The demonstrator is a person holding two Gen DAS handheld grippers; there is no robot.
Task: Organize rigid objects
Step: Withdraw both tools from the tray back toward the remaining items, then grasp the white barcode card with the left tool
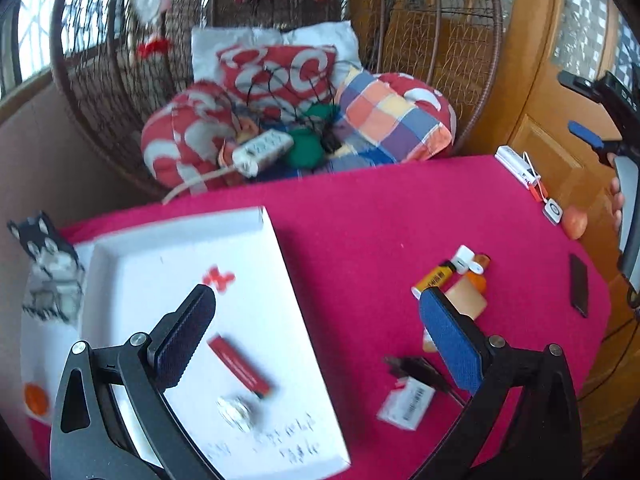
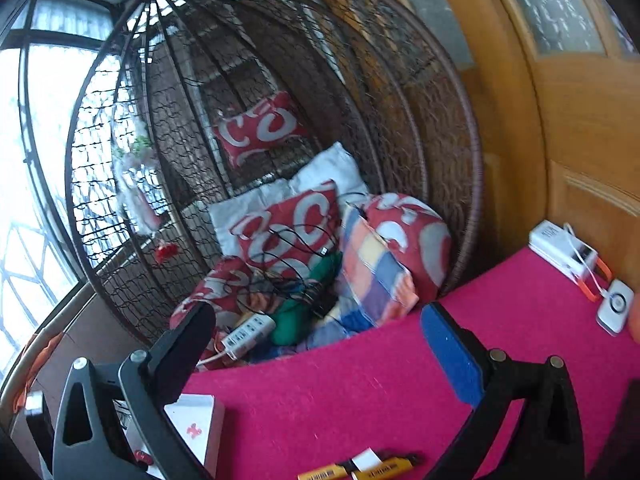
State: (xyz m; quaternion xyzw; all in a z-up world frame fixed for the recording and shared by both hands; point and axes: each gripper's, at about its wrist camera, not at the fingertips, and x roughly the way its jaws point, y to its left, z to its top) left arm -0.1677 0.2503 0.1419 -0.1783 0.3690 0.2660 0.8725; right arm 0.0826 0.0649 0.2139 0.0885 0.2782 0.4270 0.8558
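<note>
The sorting looked only partly done: the white box lid (image 1: 192, 264), filling the lower left of the left wrist view, already held a red bar (image 1: 240, 364) and a small blurred silvery thing (image 1: 236, 412) near its lower centre, while most of the loose pieces still lay out on the pink tablecloth (image 1: 360, 216) to the right of it. Those left over, judged by where they lay, were a cluster at centre right made up of a yellow tube (image 1: 434, 278), a small white cap-like piece (image 1: 464, 258) and a peach block (image 1: 468, 300), a dark flat slab (image 1: 579, 288) nearer the right edge, and, at the lower centre, a white labelled packet (image 1: 406, 402) with a dark stick-like piece (image 1: 420, 368) just above it. The left gripper (image 1: 316, 316) hung over the lid's right edge with its jaws spread wide and nothing between them; the right gripper (image 2: 316, 332) was likewise wide and empty, raised above the far part of the cloth, with yellow tubes (image 2: 360, 470) at the bottom edge of its view. Beyond the table, across the upper half of both views, stood a wicker egg chair (image 2: 400, 128) heaped with red-and-white cushions (image 2: 292, 224), a checked cushion, tangled cables and a white power strip (image 1: 262, 148); a wooden door (image 2: 580, 128) filled the right side, windows the upper left. A white charger box (image 2: 560, 248) and a small white device (image 2: 616, 306) sat at the cloth's far right corner.
</note>
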